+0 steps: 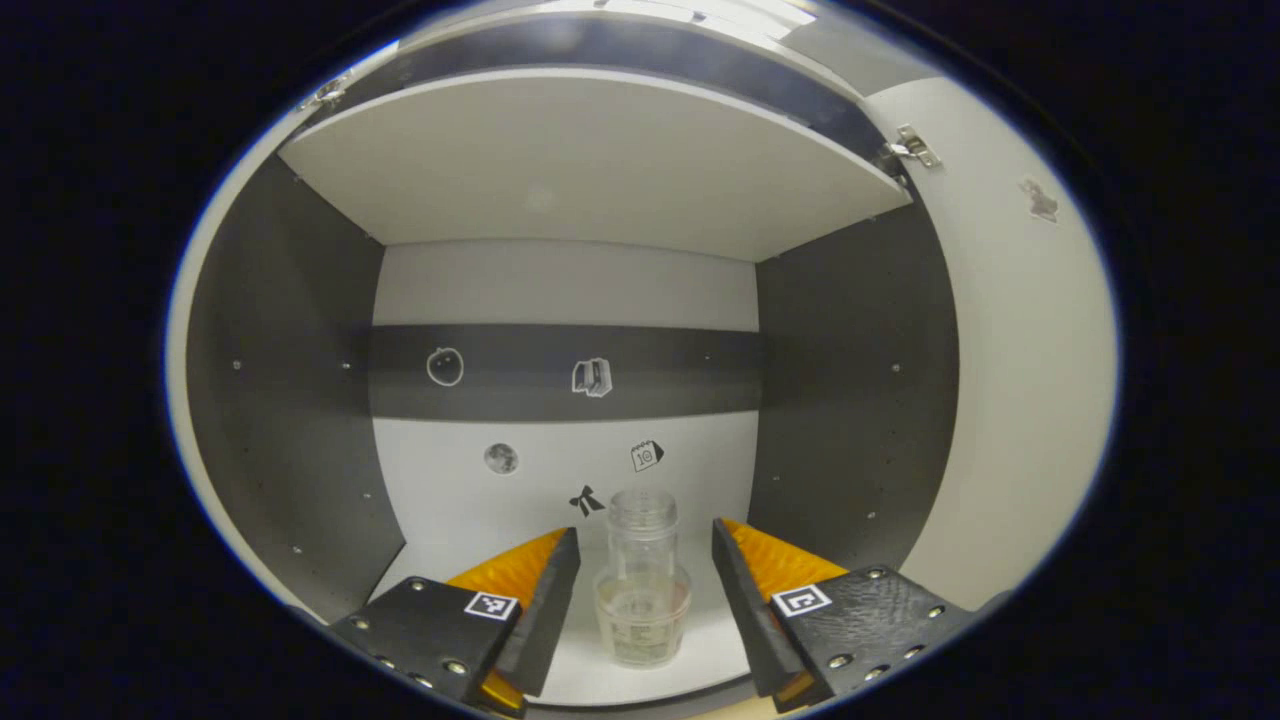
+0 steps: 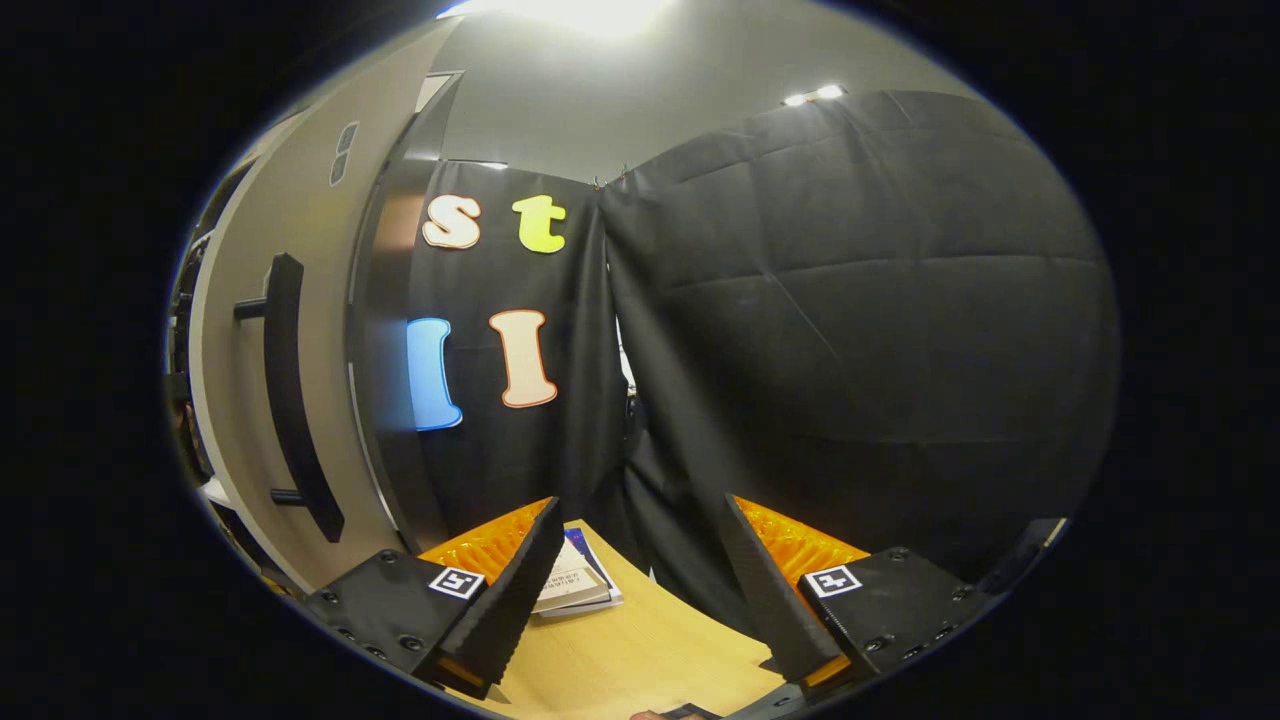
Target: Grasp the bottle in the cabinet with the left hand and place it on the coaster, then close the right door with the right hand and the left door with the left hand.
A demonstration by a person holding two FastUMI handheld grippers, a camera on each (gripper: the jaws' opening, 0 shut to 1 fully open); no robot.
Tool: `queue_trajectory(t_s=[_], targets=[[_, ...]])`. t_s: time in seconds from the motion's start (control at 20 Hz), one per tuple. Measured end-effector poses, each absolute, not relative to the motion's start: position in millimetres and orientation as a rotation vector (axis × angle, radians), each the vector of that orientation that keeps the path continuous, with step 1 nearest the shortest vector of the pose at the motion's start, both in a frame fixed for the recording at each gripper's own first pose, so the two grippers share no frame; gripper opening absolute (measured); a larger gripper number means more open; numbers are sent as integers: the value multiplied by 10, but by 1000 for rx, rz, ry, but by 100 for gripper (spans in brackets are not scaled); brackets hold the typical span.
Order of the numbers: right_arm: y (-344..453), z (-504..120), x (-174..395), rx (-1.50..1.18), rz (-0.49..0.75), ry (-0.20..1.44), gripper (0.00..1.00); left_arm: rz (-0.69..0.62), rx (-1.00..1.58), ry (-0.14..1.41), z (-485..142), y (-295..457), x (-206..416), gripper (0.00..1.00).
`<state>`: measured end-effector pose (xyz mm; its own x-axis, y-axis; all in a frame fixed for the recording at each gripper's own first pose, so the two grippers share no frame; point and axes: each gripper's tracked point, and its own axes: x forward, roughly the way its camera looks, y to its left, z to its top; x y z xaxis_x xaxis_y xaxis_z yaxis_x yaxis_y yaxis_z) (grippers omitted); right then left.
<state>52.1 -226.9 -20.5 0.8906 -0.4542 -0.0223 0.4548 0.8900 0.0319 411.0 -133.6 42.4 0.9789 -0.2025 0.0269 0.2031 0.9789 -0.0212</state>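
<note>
In the left gripper view a clear glass bottle with no cap stands upright on the white cabinet floor, a little liquid in its base. My left gripper is open, its black and orange fingers on either side of the bottle without touching it. In the right gripper view my right gripper is open over the wooden table with nothing between its fingers. The cabinet's right door stands open at the left of that view, with a long black handle.
The cabinet has dark side walls, a white shelf overhead and small stickers on the back wall. The open right door's inner face and a hinge show at the right. A book lies on the table by the black cloth.
</note>
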Motion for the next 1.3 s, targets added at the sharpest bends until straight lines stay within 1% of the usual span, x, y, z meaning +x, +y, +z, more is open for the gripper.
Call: queue_trajectory(t_s=[0.05,0.1,0.25,0.3,0.35,0.4,0.45,0.55,0.6,0.65,0.7,0.85,0.9,0.95,1.0,1.05,1.15,1.2,1.25,1.3], targets=[[-2280,-213,529,32,-476,20,100,-203,-23,-20,397,-1352,4169,80],[-2301,-239,546,30,-480,26,100,-204,-23,-16,372,-1361,4213,77],[-2319,-271,559,27,-492,36,100,-206,-12,-9,338,-1386,4302,77],[-2328,-284,561,26,-497,37,100,-215,-7,-11,335,-1404,4335,80],[-2330,-289,557,26,-500,38,100,-220,1,-10,337,-1415,4352,77],[-2331,-293,562,28,-501,37,100,-217,13,-11,356,-1401,4355,77],[-2325,-294,566,30,-500,36,100,-186,25,-22,341,-1323,4413,77],[-2337,-333,609,32,-496,36,100,-194,21,-12,332,-1355,4413,36],[-2340,-341,611,31,-494,36,100,-197,20,-8,323,-1344,4409,51],[-2340,-344,617,31,-491,36,96,-207,18,-7,331,-1357,4390,44],[-2344,-355,628,31,-490,35,100,-185,16,-9,327,-1315,4414,44],[-2334,-376,653,42,-483,35,100,-188,-10,-7,363,-1305,4319,41],[-2325,-376,657,45,-479,34,97,-186,-9,-7,392,-1291,4282,41],[-2320,-374,657,45,-475,34,100,-186,0,-17,415,-1269,4242,41],[-2321,-371,658,46,-470,33,97,-192,9,-28,482,-1270,4184,38],[-2314,-360,661,48,-465,31,100,-196,22,-40,537,-1273,4106,36],[-2305,-356,666,49,-456,24,100,-208,44,-59,648,-1270,3948,36],[-2309,-345,672,47,-454,18,97,-214,49,-68,695,-1268,3866,36],[-2309,-333,676,46,-452,14,97,-218,52,-75,738,-1249,3792,37],[-2302,-339,673,47,-447,12,100,-226,56,-81,763,-1230,3703,38]])
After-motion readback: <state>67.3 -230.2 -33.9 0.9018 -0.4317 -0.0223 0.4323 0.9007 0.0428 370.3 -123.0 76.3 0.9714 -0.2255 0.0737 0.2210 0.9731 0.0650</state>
